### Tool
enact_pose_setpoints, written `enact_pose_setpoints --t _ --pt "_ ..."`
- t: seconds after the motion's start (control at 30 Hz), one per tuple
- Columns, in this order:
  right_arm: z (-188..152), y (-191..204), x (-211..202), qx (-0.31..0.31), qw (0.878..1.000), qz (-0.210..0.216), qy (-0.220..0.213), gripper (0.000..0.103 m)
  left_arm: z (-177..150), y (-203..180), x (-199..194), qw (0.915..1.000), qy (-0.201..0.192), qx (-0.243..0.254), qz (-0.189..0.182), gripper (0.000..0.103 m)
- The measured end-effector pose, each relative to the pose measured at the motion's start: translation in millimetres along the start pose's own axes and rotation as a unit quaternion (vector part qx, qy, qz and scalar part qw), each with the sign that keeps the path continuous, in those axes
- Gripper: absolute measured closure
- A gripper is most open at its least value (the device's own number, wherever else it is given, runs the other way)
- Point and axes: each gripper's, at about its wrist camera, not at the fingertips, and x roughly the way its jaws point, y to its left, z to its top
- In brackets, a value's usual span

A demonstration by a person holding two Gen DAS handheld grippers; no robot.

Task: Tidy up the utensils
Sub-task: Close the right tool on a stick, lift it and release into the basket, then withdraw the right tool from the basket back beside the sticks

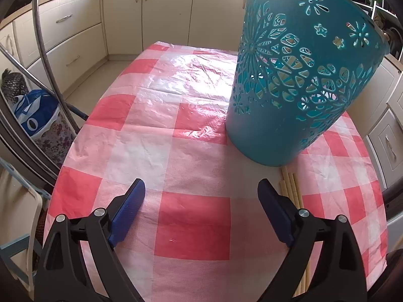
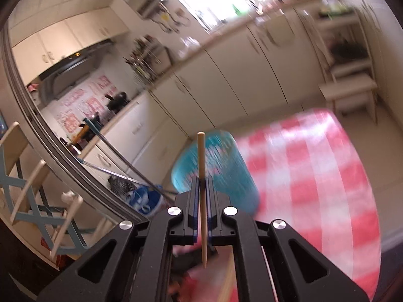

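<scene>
The chopstick looked light, stiff and smooth: a thin wooden rod that would likely pivot or slide if pinched loosely, so a firm grip near its middle suited it best. That was roughly where the right tongs had it, pressed together on the shaft, the blunt end sticking up past the tips and the tapered end pointing back toward the camera. It was crosswise to the reach of the tongs, nearly upright in the right wrist view.

Beyond the tips, blurred by motion, was the teal holder, just behind the chopstick's upper half and lower in the scene. I judged the stick was on its way to that holder.

The left tongs were spread wide and held nothing, hovering over the checked desk. The holder was ahead of them and to the right, apart from both fingers. It looked like thin perforated plastic, light and easy to tip. More chopsticks lay on the desk just beside the right finger, partly hidden by it, between the holder's base and the near edge.
</scene>
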Motion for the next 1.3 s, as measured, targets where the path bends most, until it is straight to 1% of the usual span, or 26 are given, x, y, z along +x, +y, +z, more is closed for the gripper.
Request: enact_pose_setpoints --t 0.07,0.2,0.23,0.27,0.37,0.43,0.5,0.53,0.6,0.63,0.67,0.7,0.73,0.8,0.83,0.97,1.1,1.2,1.3 --pt "26 19 6 -0.012 1.0 0.015 -0.022 0.097 -1 1 1 1.0 0.0 -0.001 -0.003 0.015" --pt "65 44 17 -0.028 0.998 0.024 -0.052 0.097 -1 1 2 1.0 0.0 -0.001 -0.007 0.014" --pt "73 49 21 -0.034 0.998 0.02 -0.058 0.097 -1 1 2 1.0 0.001 -0.001 -0.007 0.014" --pt "80 55 24 -0.048 0.996 0.006 -0.068 0.097 -1 1 3 1.0 0.002 -0.002 -0.006 0.013" --pt "83 66 42 -0.087 0.991 -0.04 -0.089 0.097 8 5 8 0.9998 0.008 -0.016 -0.013 0.01" --pt "77 67 57 -0.113 0.987 -0.068 -0.093 0.097 14 9 13 0.9994 0.005 -0.034 -0.01 0.009" --pt "64 62 80 -0.138 0.982 -0.1 -0.083 0.097 18 8 17 0.9992 0.002 -0.039 -0.006 0.008" --pt "55 58 93 -0.15 0.98 -0.111 -0.072 0.097 19 4 21 0.9995 0.006 -0.032 0.005 0.008" --pt "39 48 114 -0.154 0.98 -0.12 -0.037 0.097 20 -4 26 0.9994 0.016 -0.008 0.029 0.008" --pt "31 41 124 -0.148 0.981 -0.122 -0.013 0.097 20 -10 29 0.9987 0.023 0.011 0.044 0.008" --pt "23 36 129 -0.142 0.982 -0.122 0.002 0.097 18 -14 32 0.9976 0.03 0.026 0.058 0.008" --pt "18 31 131 -0.134 0.983 -0.122 0.012 0.094 17 -18 34 0.9963 0.034 0.038 0.068 0.008" --pt "12 28 130 -0.128 0.984 -0.121 0.014 0.091 16 -19 33 0.9963 0.032 0.037 0.071 0.008" --pt "3 27 120 -0.125 0.985 -0.12 0.009 0.073 15 -20 33 0.9963 0.03 0.033 0.074 0.008" --pt "0 28 115 -0.125 0.985 -0.121 0.004 0.07 15 -19 33 0.9963 0.029 0.032 0.074 0.008" --pt "-18 31 80 -0.127 0.984 -0.124 -0.016 0.064 13 -19 30 0.9963 0.028 0.03 0.076 0.008" --pt "-44 28 48 -0.127 0.98 -0.148 -0.024 0.057 13 -19 30 0.9963 0.028 0.03 0.075 0.007" --pt "-66 16 35 -0.12 0.977 -0.178 -0.016 0.051 12 -19 29 0.9963 0.028 0.03 0.075 0.008" --pt "-90 -4 37 -0.098 0.972 -0.214 0.016 0.05 13 -19 29 0.9963 0.028 0.03 0.075 0.008"
